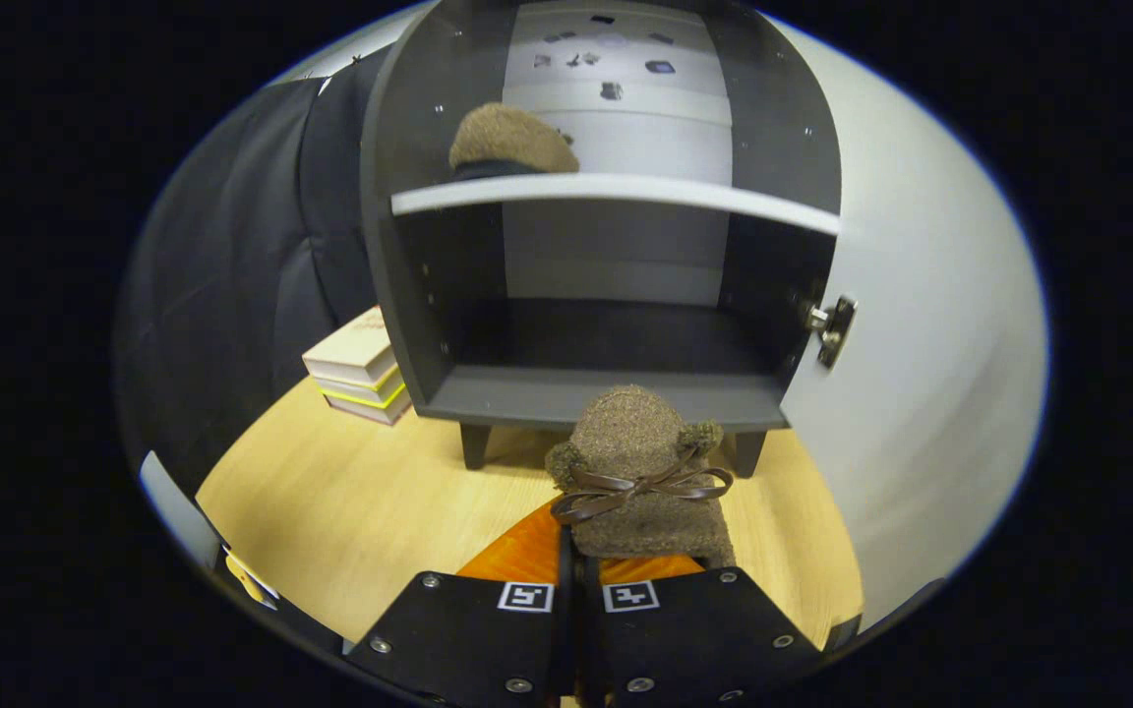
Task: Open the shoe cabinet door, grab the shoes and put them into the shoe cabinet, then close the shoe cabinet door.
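Place: you work in a staged household booth.
Furniture: small shoe cabinet (pixel 566 393), its door (pixel 921 344) swung open.
Surface: light wood tabletop (pixel 350 501).
Backdrop: black cloth wall (pixel 242 246).
Props: stacked books (pixel 358 369) beside your cabinet.

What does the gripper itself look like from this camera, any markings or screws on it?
The gripper shows as two flat, angular plates side by side, meeting along a narrow seam in the middle. Each plate carries a small square black-and-white marker tag near its inner top corner, and round silver screw heads dot the corners and edges. No cables, hand or sleeve can be seen around it.
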